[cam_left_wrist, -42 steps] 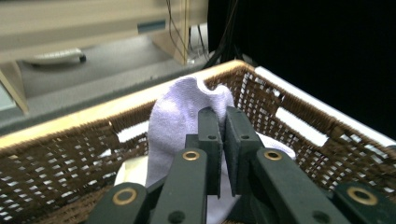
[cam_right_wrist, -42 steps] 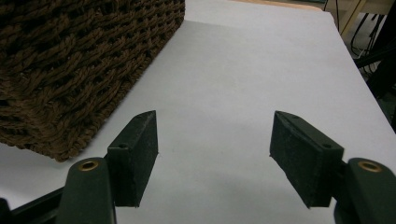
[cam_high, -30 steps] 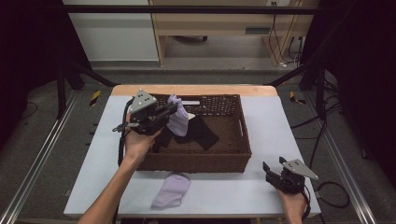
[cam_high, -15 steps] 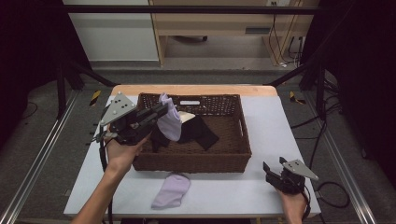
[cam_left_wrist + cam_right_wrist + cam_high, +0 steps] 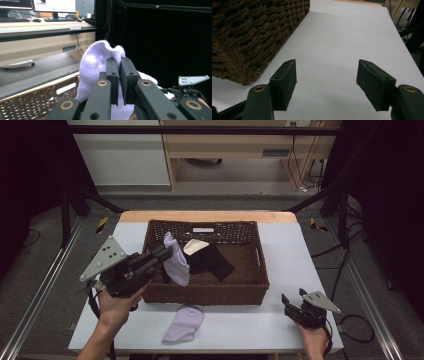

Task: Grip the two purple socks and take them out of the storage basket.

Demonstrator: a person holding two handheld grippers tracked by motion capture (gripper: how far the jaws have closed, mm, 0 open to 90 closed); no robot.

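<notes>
My left gripper [image 5: 167,251] is shut on a lavender sock [image 5: 176,264], which hangs over the left end of the dark wicker basket [image 5: 252,285]. In the left gripper view the sock [image 5: 96,60] drapes over the closed jaws of that gripper [image 5: 119,65]. A second lavender sock [image 5: 183,324] lies flat on the white table in front of the basket. Inside the basket are a black sock [image 5: 212,260] and a cream one [image 5: 194,246]. My right gripper [image 5: 292,301] rests near the table's front right corner, open and empty [image 5: 326,82].
The basket's corner [image 5: 257,37] sits left of the right gripper. The white table top [image 5: 295,250] has bare room to the basket's right and left. A metal frame rail [image 5: 45,290] runs along the left side.
My left gripper has carried the lavender sock leftward and slightly up, from the basket's middle to its left end. The right gripper has stayed still.
</notes>
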